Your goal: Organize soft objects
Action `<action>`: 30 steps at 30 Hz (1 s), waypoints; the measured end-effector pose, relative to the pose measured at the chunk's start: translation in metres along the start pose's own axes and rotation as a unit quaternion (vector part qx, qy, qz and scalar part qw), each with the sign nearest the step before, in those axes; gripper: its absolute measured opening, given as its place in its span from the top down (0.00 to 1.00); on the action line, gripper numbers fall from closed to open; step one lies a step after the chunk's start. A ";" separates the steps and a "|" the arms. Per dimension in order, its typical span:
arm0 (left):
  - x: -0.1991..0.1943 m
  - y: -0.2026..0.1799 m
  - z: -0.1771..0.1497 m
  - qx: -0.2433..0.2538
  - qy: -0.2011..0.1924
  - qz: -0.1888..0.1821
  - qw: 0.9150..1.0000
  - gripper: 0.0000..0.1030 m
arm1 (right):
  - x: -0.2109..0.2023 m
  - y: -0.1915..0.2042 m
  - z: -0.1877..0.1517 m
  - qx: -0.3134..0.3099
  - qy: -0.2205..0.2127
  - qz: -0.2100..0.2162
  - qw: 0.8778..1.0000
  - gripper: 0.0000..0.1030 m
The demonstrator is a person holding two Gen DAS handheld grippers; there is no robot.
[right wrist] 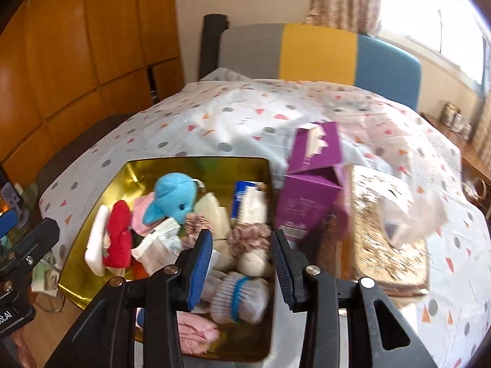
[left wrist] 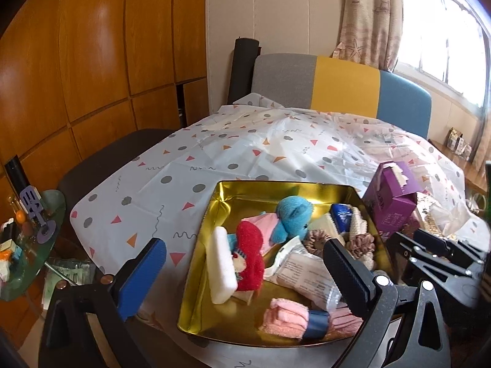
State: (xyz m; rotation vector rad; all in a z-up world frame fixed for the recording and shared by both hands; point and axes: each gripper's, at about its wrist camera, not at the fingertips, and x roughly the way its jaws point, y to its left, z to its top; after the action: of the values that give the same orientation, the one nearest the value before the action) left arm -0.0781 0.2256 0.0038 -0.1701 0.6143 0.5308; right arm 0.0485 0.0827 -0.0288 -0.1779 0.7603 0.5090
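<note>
A shiny gold rectangular metal tin (left wrist: 214, 263) sits on a table under a white plastic cloth printed with grey dots and pink and orange triangles (left wrist: 172, 171), and it is packed with soft things. In the left wrist view the left gripper (left wrist: 245, 273) has its jaws spread wide and empty above the tin: the blue pad sits at about 8 o'clock over the cloth, outside the tin's left wall, and the black one at about 4 o'clock over the contents. Between them lie a red plush toy (left wrist: 250, 254), a white foam block (left wrist: 222, 270) touching it, and a flat clear packet of white cloth (left wrist: 307, 271); a blue plush elephant (left wrist: 291, 217) is at 12 o'clock beyond them. In the right wrist view the right gripper (right wrist: 242, 263) is also open and empty, with a rolled grey-white sock pair banded in blue (right wrist: 239, 297) just below its fingertips. A purple cardboard carton (right wrist: 310, 190) stands at 1 o'clock, just beside the tin.
</note>
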 end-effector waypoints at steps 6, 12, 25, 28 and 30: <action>-0.009 -0.010 -0.003 0.009 -0.017 0.021 1.000 0.00 | -0.015 -0.009 -0.014 0.013 -0.012 -0.032 0.999 0.62; -0.013 -0.013 -0.008 0.003 -0.018 0.019 1.000 0.00 | -0.025 -0.016 -0.024 0.026 -0.024 -0.042 0.998 0.62; -0.014 -0.011 -0.010 -0.002 -0.016 0.020 1.000 0.00 | -0.038 -0.021 -0.026 0.028 -0.047 -0.060 0.997 0.61; -0.013 -0.011 -0.011 -0.002 -0.014 0.020 1.000 0.00 | -0.037 -0.021 -0.026 0.028 -0.044 -0.060 0.997 0.61; -0.013 -0.010 -0.011 -0.002 -0.014 0.020 1.000 0.00 | -0.036 -0.020 -0.026 0.028 -0.042 -0.059 0.997 0.62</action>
State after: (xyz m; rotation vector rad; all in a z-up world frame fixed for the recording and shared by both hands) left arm -0.0872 0.2078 0.0030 -0.1537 0.5904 0.5713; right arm 0.0206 0.0428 -0.0225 -0.1474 0.6764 0.3799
